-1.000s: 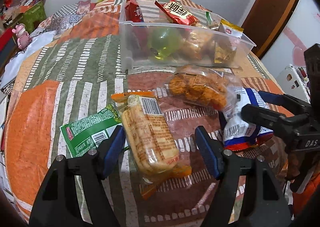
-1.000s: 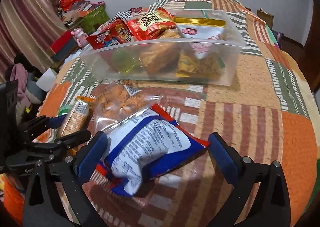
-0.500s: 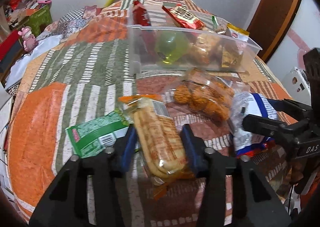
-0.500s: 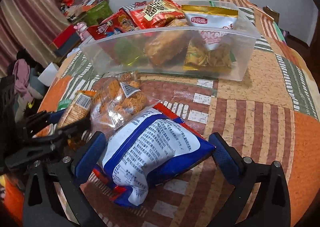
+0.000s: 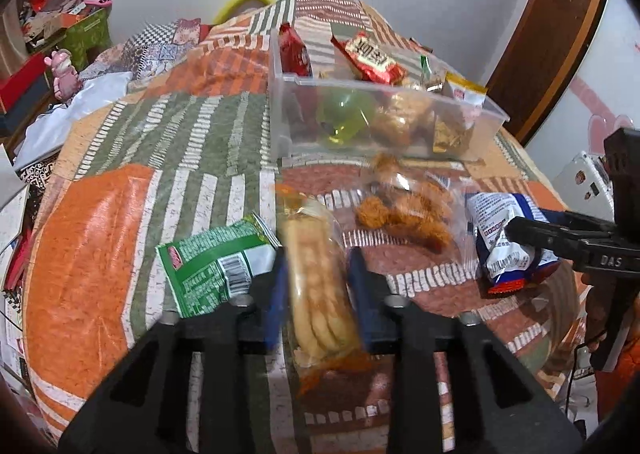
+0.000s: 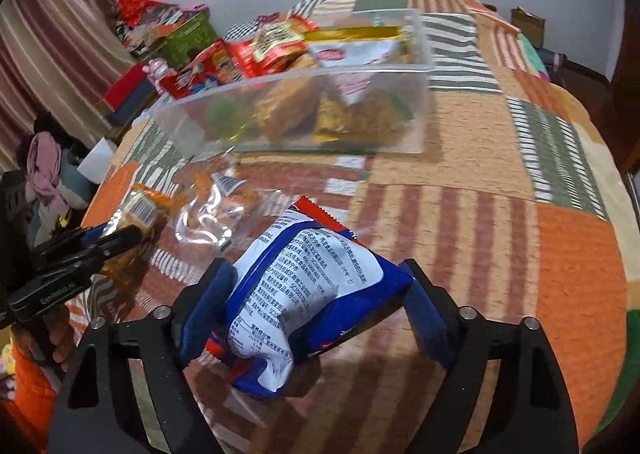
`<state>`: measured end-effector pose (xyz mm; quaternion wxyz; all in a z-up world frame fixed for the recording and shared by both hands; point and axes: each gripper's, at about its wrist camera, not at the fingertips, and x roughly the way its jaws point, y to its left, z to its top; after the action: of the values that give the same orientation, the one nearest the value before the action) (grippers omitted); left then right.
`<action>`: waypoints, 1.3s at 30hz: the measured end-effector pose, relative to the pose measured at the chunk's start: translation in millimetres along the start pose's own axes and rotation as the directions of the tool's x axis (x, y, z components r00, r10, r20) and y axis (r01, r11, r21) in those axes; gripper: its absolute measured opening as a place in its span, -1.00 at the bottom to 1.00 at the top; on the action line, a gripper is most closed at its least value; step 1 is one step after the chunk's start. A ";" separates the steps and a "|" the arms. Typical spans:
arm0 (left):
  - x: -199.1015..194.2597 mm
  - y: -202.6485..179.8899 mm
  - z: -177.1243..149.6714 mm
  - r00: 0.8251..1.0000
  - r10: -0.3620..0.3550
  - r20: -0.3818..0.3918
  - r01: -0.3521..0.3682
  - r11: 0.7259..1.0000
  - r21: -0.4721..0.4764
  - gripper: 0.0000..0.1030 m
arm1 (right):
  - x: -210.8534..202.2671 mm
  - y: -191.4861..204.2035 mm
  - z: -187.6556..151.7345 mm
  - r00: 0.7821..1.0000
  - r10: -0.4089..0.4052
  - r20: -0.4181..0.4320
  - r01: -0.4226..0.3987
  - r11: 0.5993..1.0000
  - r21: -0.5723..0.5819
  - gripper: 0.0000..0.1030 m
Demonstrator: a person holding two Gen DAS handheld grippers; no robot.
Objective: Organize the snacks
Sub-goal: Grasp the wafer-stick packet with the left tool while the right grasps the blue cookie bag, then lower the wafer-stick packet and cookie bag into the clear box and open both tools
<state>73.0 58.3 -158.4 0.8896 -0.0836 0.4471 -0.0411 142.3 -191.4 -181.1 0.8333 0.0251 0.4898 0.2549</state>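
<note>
Roughly mid-task. L tongs (image 5: pixel 316 274): narrowed down, blue pads pressed on both long sides of the clear biscuit-stick pack (image 5: pixel 318 278), pinching it; can't tell if it's off the table yet. R tongs (image 6: pixel 316 310): about half-spread, pads against both edges of the blue-white bag (image 6: pixel 304 294), which bulges between them, so gripped. That bag looks tilted up off the patchwork cloth on the table (image 6: pixel 500 222).

Outward: green packet (image 5: pixel 212 266) lies flat just beside the L tongs, touching the biscuit pack's side. Clear bag of orange fried snacks (image 5: pixel 404 210) sits between the two held items, near the bin.

Clear plastic bin (image 5: pixel 384 122) at far side already holds several packs: red ones, a gold-topped white one, smth green, brownish pastries. Done: those. Left: 2 held packs + green packet + orange snack bag, i.e. 4 items outside the bin.
</note>
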 end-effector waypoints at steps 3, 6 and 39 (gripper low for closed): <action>-6.8 1.2 4.4 1.000 -0.013 0.018 0.014 1.000 -0.012 -0.53 | -5.2 -4.4 0.8 1.000 0.009 0.023 -0.009 1.000 0.027 0.18; -11.4 -0.9 6.0 0.999 -0.010 0.033 0.010 1.000 -0.003 -0.53 | -9.8 -3.1 3.6 0.999 0.033 0.039 -0.035 0.999 0.032 -0.16; -48.6 -20.7 101.1 0.958 -0.072 0.279 0.072 0.997 0.009 -0.53 | -70.4 17.5 75.6 0.941 -0.003 0.339 0.015 0.999 -0.034 -0.42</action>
<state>125.2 56.4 -56.9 0.9415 -0.1055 0.3141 -0.0608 170.5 -192.1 -80.2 0.9066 0.0511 0.3347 0.2519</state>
